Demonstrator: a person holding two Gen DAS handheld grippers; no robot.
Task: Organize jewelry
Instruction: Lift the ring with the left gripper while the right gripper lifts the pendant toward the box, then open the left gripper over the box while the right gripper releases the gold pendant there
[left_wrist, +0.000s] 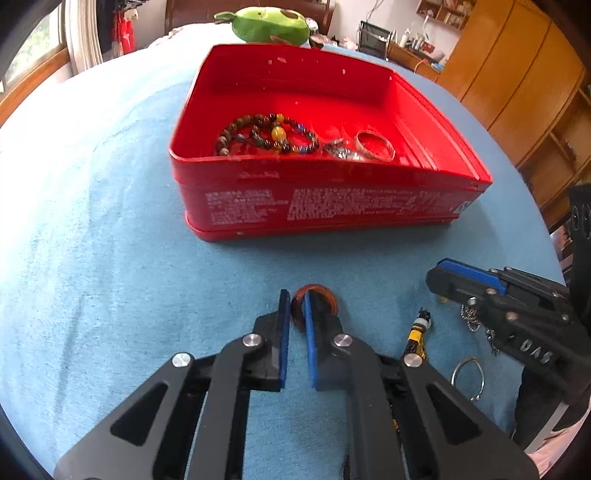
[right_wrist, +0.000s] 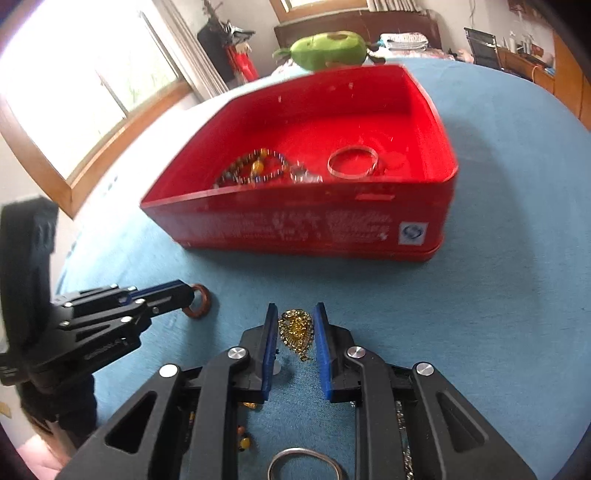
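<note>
A bedroom lies behind the scene, with a window on one side, wooden cupboards on the other, and a green plush toy at the far end of a bed covered by a blue blanket. On that blanket sits an open red tin with white print along its near wall. Inside it, toward the near wall, lie a beaded bracelet of brown, amber and blue beads, a silver bangle and a small tangle of silver pieces between the two.

In front of the tin, the left gripper is clenched on a reddish-brown ring: one blue pad passes through the ring's opening and the other presses its band from outside, and the ring stands nearly upright at the fingertips (from the right wrist view it appears just off the blanket, though contact cannot be ruled out).

The right gripper points down at the blanket near the left one, its jaws narrowly apart with a bunched gold chain between the pads; whether the pads press the chain cannot be told.

More pieces lie loose on the blanket between the two grippers: a yellow and black charm, a fine silver chain and a second plain silver bangle.
</note>
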